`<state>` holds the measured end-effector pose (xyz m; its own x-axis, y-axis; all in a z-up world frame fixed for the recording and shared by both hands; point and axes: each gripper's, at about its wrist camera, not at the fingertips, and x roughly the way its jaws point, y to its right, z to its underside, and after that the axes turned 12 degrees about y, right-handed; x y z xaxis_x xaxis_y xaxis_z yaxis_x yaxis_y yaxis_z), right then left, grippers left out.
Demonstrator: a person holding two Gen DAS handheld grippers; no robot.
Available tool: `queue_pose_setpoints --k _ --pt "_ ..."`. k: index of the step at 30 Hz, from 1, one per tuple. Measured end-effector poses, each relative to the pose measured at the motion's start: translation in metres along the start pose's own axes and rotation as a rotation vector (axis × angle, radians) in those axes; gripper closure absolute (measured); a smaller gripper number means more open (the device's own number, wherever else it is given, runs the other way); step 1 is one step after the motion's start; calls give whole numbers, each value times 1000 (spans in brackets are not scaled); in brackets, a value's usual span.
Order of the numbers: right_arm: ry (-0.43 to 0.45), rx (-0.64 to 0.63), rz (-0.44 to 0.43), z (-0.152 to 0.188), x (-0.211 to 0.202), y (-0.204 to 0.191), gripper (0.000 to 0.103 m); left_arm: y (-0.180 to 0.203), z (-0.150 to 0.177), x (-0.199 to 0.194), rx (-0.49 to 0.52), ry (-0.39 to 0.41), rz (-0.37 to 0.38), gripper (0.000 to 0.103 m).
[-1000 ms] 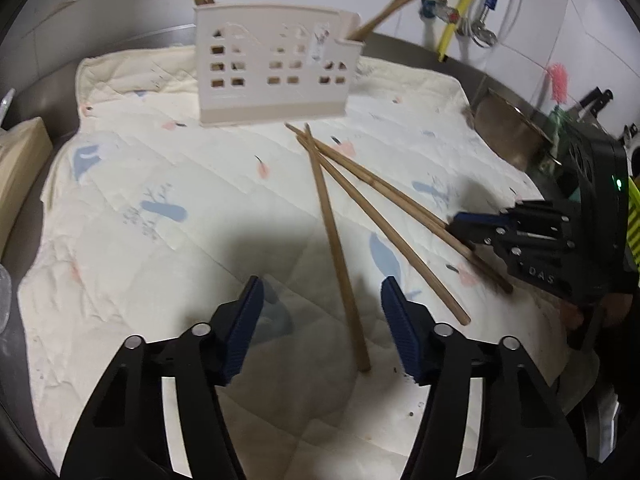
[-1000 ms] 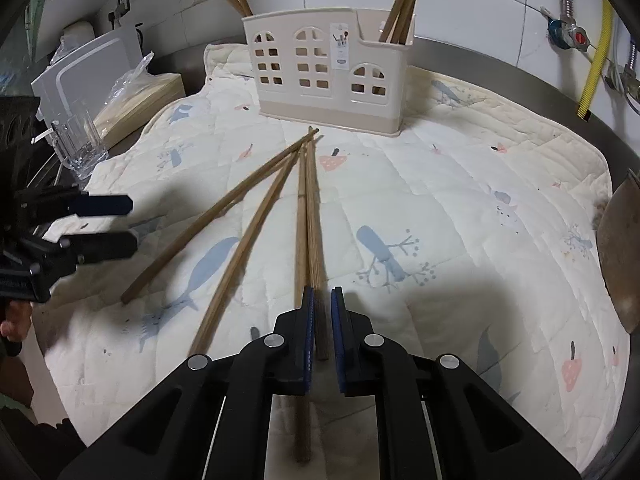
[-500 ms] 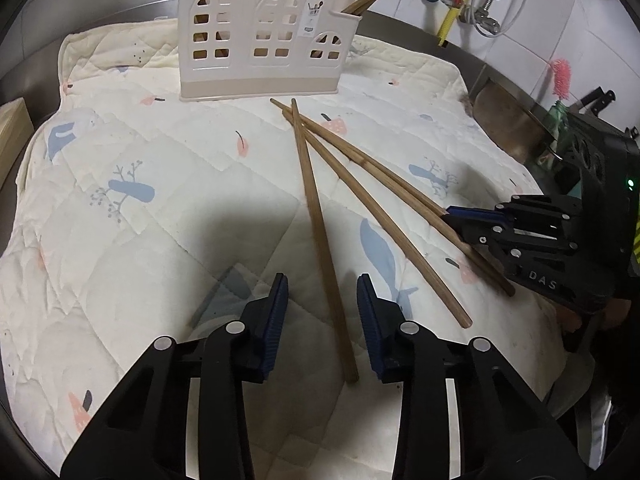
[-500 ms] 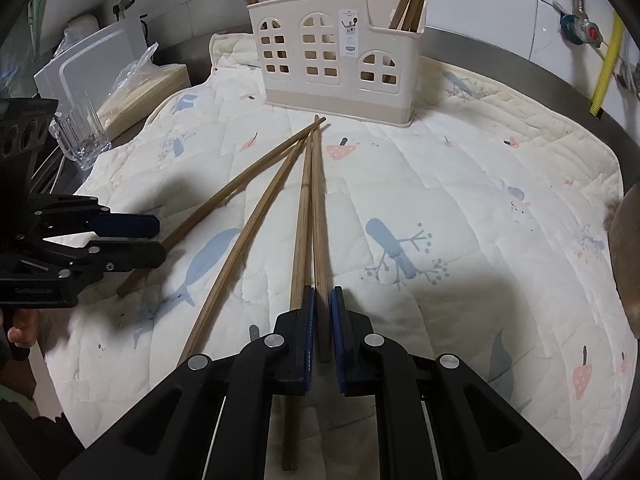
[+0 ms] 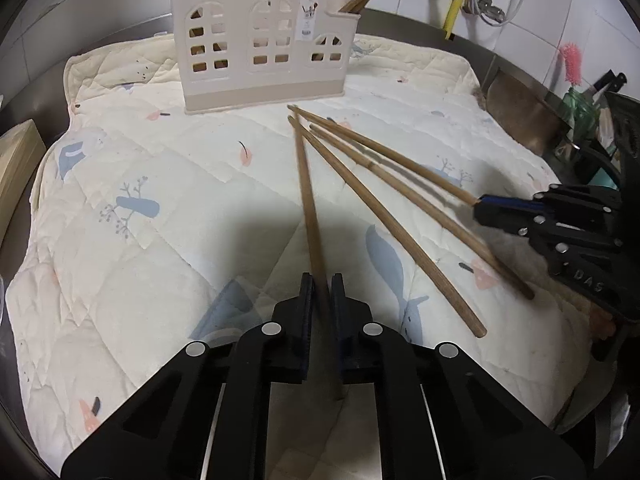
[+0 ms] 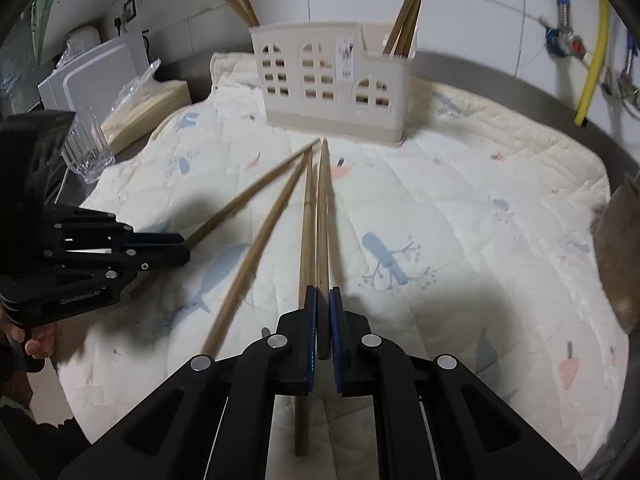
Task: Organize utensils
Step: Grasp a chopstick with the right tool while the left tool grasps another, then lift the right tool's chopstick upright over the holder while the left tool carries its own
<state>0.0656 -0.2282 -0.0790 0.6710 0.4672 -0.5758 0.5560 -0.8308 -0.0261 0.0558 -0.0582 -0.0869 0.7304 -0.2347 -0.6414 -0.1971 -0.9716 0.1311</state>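
My quilted cloth [image 5: 168, 184] covers the counter, and the cream holder [image 5: 260, 44] with window cutouts stands at its far side, chopsticks upright in both end compartments; its small sticker is too blurred to read. Four loose chopsticks fan out before it. My left gripper [image 5: 320, 300] pinches one chopstick [image 5: 306, 192], my right gripper [image 6: 323, 308], lettered "DAS", pinches another chopstick [image 6: 323, 216]. A clear glass [image 6: 86, 148] stands beside the cloth.

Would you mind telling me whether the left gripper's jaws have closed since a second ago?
Yes. The left gripper was wide open and is now shut on a chopstick pointing toward the utensil holder, which stays put.
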Motion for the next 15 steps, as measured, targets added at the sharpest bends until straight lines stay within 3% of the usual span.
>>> queue_pose_setpoints --k 10,15 --pt "221 -7 37 -63 -61 0 97 -11 -53 -59 13 176 15 97" --pt "291 -29 34 -99 -75 -4 97 -13 -81 -76 34 240 28 97"
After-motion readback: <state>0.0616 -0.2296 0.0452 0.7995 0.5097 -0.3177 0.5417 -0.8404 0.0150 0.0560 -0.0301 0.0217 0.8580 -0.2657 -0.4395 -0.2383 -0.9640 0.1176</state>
